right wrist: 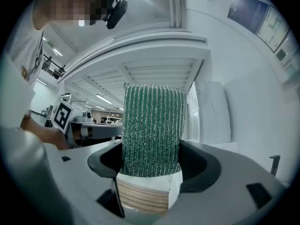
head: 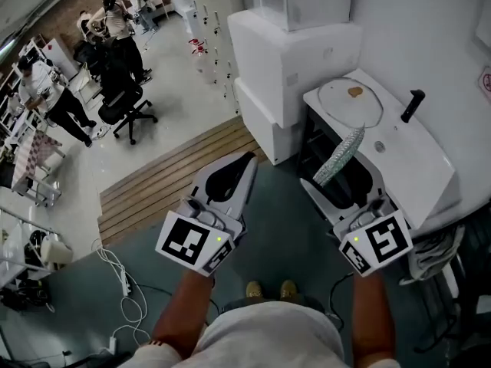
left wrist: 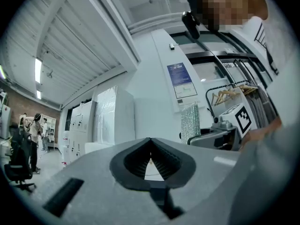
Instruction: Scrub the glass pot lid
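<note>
White counter (head: 414, 159) holds the round, see-through glass pot lid (head: 345, 111), lying flat with a brown spot. Right gripper (head: 322, 179) squeezes a green sponge (head: 343, 152). Left gripper (head: 248, 161) is pinched closed, empty.

Grey claws (head: 248, 161) (head: 324, 184), seemingly white shirt (head: 268, 340)

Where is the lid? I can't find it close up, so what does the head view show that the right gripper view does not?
Only the head view: the glass pot lid lying flat on the white counter, a brown spot on it, untouched by either tool. Only the right gripper view: the layered pale base under the scrub pad, wedged between the jaws. Both: the right tool shut on the scrub pad, and the left tool.
</note>
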A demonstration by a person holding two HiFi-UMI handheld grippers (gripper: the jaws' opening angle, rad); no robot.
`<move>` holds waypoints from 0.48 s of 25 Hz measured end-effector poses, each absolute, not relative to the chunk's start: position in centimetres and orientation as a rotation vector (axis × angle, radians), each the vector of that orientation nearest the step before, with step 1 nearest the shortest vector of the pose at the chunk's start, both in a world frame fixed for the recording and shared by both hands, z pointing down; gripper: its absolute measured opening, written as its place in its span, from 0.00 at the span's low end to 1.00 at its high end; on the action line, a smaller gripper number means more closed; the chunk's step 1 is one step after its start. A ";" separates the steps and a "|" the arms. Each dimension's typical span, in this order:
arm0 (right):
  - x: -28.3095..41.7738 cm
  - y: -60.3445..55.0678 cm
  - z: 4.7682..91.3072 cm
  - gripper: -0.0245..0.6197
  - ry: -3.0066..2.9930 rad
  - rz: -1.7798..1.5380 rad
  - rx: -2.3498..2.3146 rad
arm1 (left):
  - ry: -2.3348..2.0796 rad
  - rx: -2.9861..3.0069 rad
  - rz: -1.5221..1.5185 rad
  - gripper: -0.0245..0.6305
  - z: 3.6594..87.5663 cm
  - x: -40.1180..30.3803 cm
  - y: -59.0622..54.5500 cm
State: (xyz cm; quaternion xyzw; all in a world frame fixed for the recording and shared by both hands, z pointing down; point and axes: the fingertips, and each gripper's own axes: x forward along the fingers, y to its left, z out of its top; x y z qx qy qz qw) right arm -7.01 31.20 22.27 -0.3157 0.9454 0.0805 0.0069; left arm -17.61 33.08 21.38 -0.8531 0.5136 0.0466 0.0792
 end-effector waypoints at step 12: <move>-0.9 28.9 22.3 0.58 2.939 0.241 -0.989 | 1.571 -2.504 0.125 0.06 20.8 -12.7 30.2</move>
